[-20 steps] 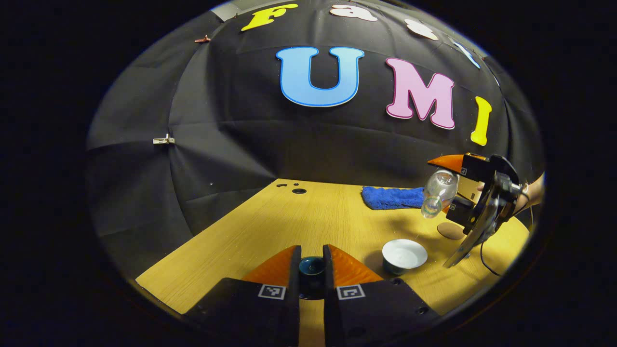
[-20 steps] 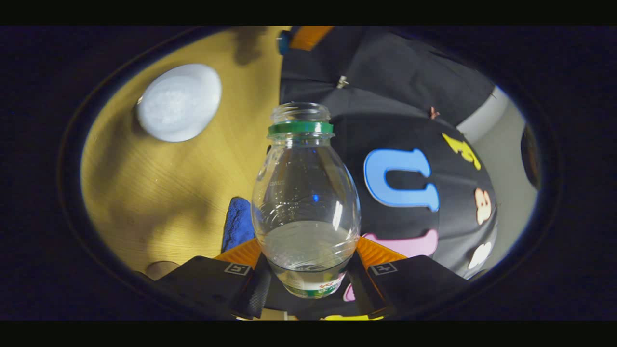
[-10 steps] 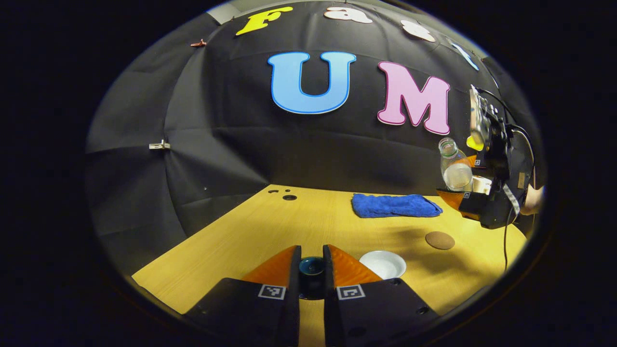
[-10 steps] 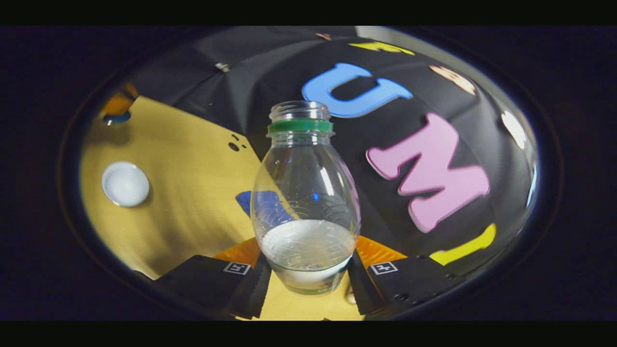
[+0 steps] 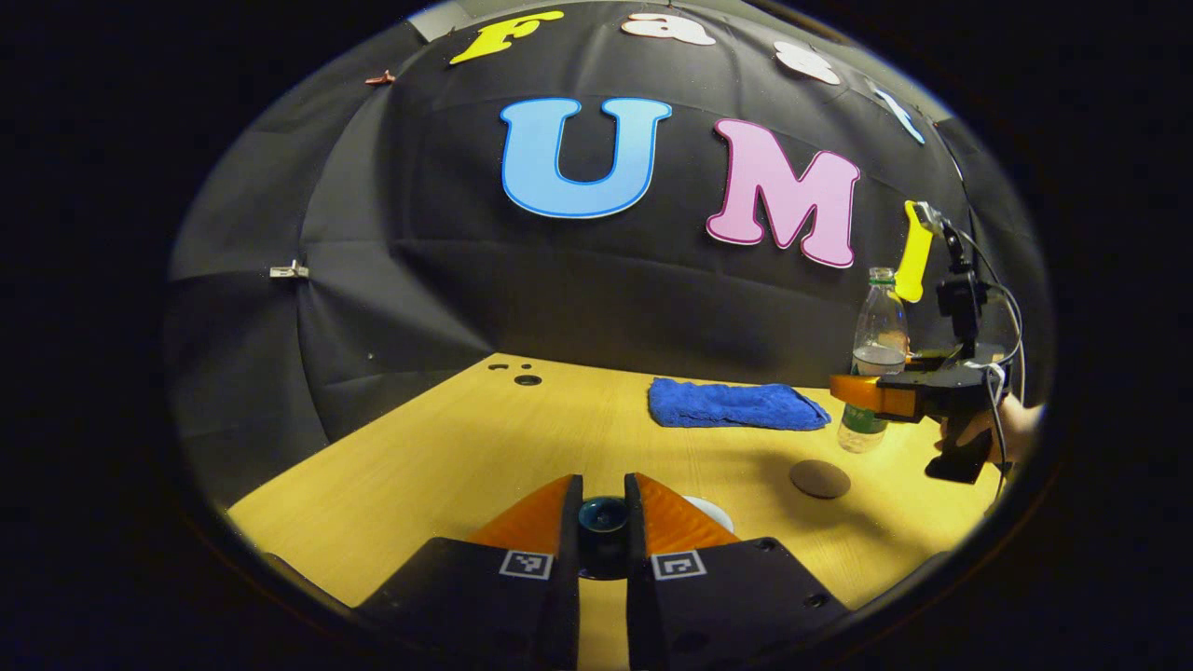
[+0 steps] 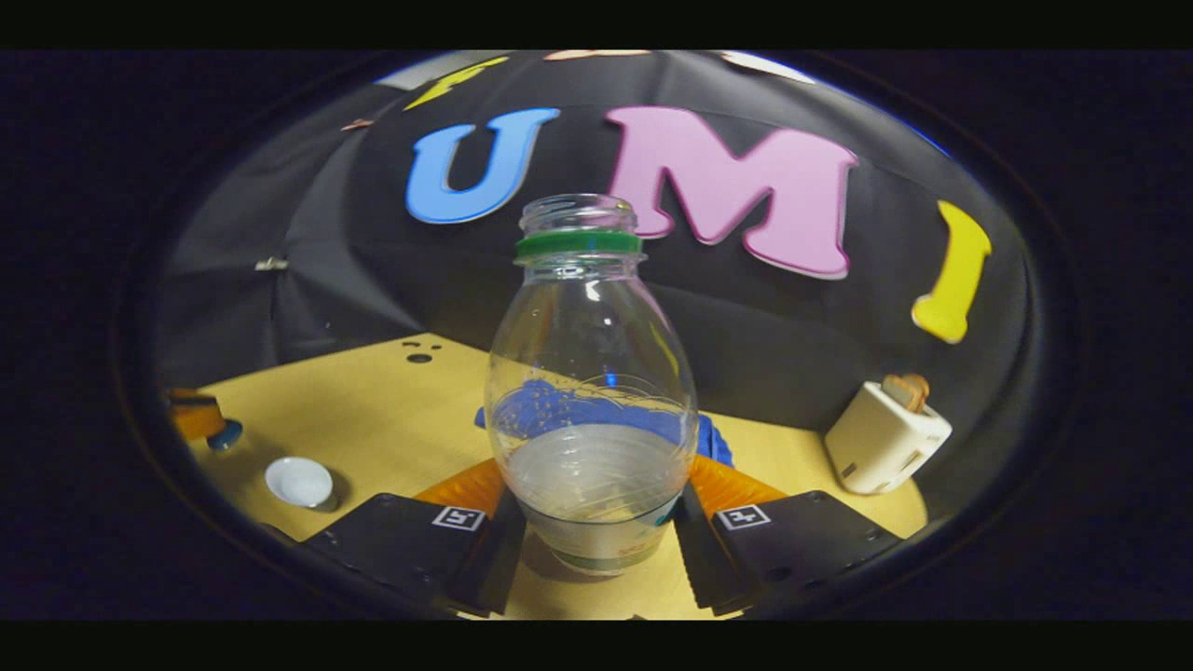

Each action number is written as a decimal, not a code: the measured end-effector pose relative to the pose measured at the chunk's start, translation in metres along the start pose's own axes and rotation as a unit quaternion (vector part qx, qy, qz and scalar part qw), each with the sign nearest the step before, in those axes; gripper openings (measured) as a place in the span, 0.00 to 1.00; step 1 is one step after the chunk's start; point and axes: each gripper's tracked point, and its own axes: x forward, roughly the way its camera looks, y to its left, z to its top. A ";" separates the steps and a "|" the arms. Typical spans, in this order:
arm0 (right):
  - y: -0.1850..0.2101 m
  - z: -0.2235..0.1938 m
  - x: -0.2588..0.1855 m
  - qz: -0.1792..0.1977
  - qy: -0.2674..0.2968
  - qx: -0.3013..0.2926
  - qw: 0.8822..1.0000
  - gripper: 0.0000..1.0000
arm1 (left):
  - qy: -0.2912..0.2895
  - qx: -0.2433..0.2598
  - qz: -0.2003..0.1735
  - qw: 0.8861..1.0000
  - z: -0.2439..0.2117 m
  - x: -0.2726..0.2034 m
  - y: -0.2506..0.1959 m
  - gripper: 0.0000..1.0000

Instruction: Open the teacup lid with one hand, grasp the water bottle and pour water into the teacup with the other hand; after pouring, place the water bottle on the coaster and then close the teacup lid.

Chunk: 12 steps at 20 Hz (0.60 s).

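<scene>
Right gripper (image 6: pixel 596 522) clamps the upright clear plastic water bottle (image 6: pixel 592 391) above the wooden desk (image 5: pixel 447 447), near a blue towel (image 5: pixel 736 405), white toaster (image 6: pixel 885 438), round coaster (image 5: pixel 819 479) and white teacup (image 6: pixel 299 482), while left gripper (image 5: pixel 603 522) pinches the dark lid (image 5: pixel 602 514).

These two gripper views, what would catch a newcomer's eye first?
In the right gripper view, the uncapped water bottle, part full and upright, sits between the right gripper fingers in the middle. In the left gripper view, the left gripper pinches the dark teacup lid low at centre, with a blue cloth and round coaster on the table beyond.
</scene>
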 end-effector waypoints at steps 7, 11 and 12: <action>-0.009 -0.048 0.029 -0.019 0.017 0.108 0.994 0.74 | 0.009 -0.004 0.005 1.000 -0.007 0.006 -0.004 0.24; -0.013 -0.063 0.035 -0.040 0.020 0.117 0.992 0.75 | 0.010 0.002 0.003 1.000 -0.006 0.009 -0.004 0.24; -0.013 -0.064 0.032 -0.039 0.017 0.121 0.992 0.75 | 0.010 0.002 0.003 1.000 -0.006 0.009 -0.005 0.24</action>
